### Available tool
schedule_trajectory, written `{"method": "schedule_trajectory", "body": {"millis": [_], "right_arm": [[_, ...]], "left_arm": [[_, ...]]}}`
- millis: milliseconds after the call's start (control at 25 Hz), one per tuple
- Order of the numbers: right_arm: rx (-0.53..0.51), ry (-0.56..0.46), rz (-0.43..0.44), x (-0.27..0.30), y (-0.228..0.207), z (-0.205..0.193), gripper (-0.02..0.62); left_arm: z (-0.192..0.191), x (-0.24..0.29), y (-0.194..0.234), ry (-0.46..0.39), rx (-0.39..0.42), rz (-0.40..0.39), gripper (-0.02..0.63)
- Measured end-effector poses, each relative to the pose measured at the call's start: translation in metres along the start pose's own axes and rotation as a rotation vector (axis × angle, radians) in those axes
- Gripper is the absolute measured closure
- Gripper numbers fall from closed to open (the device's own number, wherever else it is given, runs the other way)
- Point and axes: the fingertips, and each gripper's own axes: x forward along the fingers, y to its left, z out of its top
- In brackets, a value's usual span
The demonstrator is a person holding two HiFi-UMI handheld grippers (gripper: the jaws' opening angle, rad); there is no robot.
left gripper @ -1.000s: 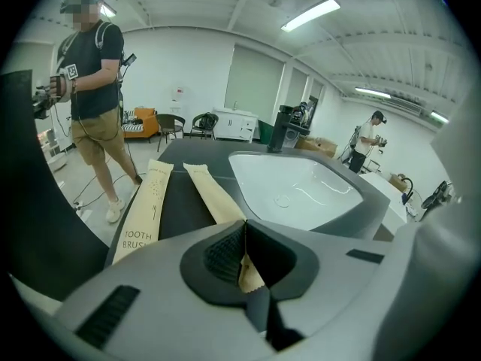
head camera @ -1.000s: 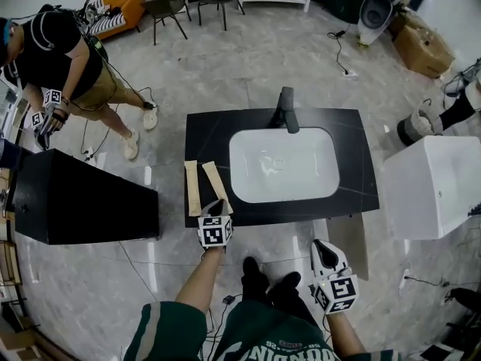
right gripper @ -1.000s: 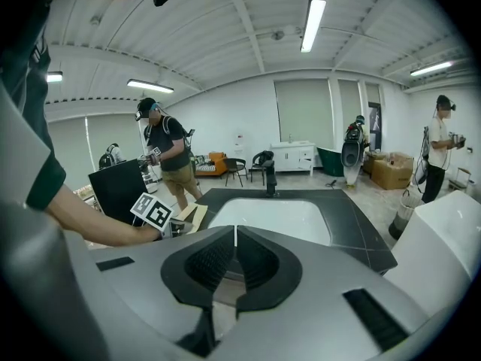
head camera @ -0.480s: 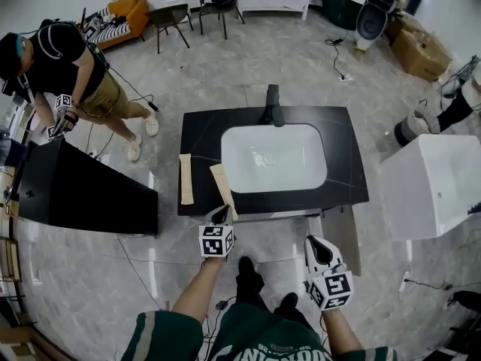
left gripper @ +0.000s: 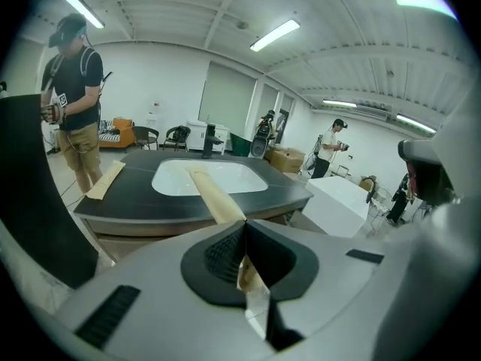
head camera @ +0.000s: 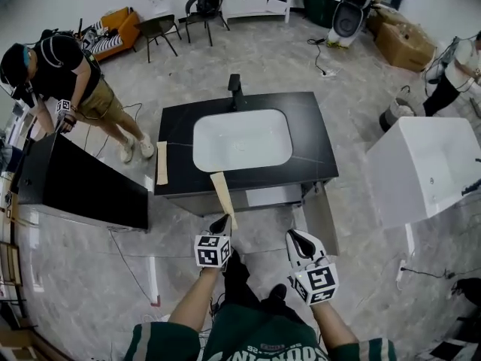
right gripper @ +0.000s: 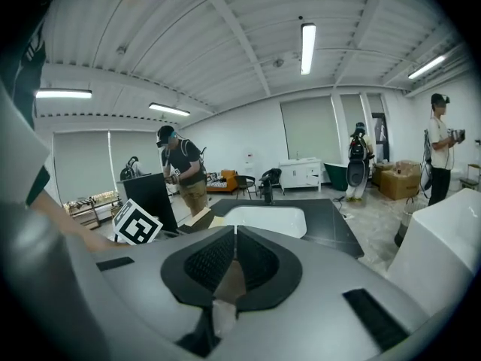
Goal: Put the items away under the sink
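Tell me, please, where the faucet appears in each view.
Head view: faucet at top centre, at the basin's far edge.
Left gripper view: faucet left of centre, beyond the basin.
Right gripper view: faucet near centre, beyond the basin.
Shared landmark: the white basin.

Left tool [head camera: 220, 222] drew packet [head camera: 222, 190] back (clamped).

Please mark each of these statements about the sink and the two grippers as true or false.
1. The left gripper is shut on a long beige packet. True.
2. The right gripper holds a packet too. False: its jaws are together with nothing between them.
3. A second beige packet lies on the black countertop, left of the white basin. True.
4. The faucet is white. False: it is black.
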Motion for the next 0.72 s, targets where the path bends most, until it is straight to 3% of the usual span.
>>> {"method": "schedule_trajectory", "body": {"millis": [400, 720], "right_arm": [[0.01, 0.02, 0.004, -0.083, -0.022, -0.05, 0.552], [-0.006, -0.002, -0.048, -0.055, -0.07, -0.097, 0.552]], "left_arm": [[-0.098, -0.028, -0.154, 0.072, -0.013, -0.128, 0.594], [-0.148, 0.061, -0.186, 0.118, 0.059, -0.228, 0.595]]}}
